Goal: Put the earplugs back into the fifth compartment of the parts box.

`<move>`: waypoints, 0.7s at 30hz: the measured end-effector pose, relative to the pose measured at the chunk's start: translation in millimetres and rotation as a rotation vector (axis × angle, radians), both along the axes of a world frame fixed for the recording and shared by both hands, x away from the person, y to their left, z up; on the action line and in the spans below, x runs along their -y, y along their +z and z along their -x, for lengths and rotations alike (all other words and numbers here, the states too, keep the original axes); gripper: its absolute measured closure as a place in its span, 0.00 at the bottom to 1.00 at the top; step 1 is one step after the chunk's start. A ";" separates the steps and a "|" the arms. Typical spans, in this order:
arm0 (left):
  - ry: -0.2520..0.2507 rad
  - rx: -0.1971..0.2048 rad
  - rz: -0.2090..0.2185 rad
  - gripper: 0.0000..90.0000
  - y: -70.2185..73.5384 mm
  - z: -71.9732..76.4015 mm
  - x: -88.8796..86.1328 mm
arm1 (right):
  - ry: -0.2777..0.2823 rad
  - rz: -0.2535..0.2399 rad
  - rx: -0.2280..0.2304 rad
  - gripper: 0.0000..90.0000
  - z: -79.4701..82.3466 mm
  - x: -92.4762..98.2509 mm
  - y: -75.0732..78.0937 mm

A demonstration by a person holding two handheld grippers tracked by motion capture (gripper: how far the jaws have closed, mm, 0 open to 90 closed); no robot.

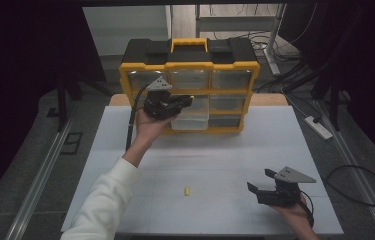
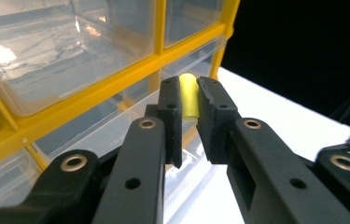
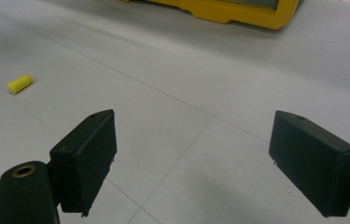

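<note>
A yellow and black drawer organizer point(image 1: 190, 82) stands at the far side of the white table point(image 1: 225, 160); its clear middle-bottom drawer point(image 1: 191, 120) is pulled out. My left gripper point(image 1: 187, 101) is held up in front of it, over that open drawer, shut on a small yellow foam earplug point(image 2: 189, 95) that is pinched between its pads. A second yellow earplug point(image 1: 187, 191) lies on the table near the front centre; the right gripper view has that earplug point(image 3: 20, 84) at the left. Near the front right, my right gripper point(image 1: 260, 180) rests low over the table, open and empty point(image 3: 193, 154).
The organizer's yellow base point(image 3: 228, 11) runs along the top of the right gripper view. Clear drawers point(image 2: 70, 42) sit close behind the left jaws. Cables and a power strip point(image 1: 317, 125) lie on the floor to the right of the table.
</note>
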State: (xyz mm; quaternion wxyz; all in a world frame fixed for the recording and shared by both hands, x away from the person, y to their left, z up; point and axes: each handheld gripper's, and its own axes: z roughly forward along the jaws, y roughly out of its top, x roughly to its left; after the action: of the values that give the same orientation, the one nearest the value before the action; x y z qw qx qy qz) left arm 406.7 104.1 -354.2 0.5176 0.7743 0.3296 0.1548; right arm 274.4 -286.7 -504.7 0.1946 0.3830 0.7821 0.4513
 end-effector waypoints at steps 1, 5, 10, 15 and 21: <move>0.003 0.000 -0.012 0.88 -0.7 -1.6 1.3 | 0.000 0.000 0.000 0.17 0.0 0.0 0.0; 0.011 -0.006 -0.018 0.88 -2.5 -5.0 3.4 | 0.003 -0.001 0.002 0.17 0.0 0.1 0.2; 0.065 0.013 -0.055 0.73 -5.6 -7.1 7.4 | 0.005 -0.002 0.001 0.17 -0.5 0.4 0.0; 0.063 -0.006 -0.060 0.27 -6.6 -6.6 8.5 | 0.008 0.003 0.000 0.17 -0.1 0.3 -0.2; 0.057 -0.021 -0.042 0.24 -7.0 -6.2 2.8 | 0.006 0.006 -0.002 0.17 -0.7 0.5 -0.7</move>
State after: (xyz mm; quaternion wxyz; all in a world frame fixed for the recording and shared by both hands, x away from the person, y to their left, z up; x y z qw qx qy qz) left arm 412.9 101.3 -361.2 0.4932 0.7769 0.3536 0.1680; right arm 275.1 -287.2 -505.4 0.1934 0.3806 0.7848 0.4492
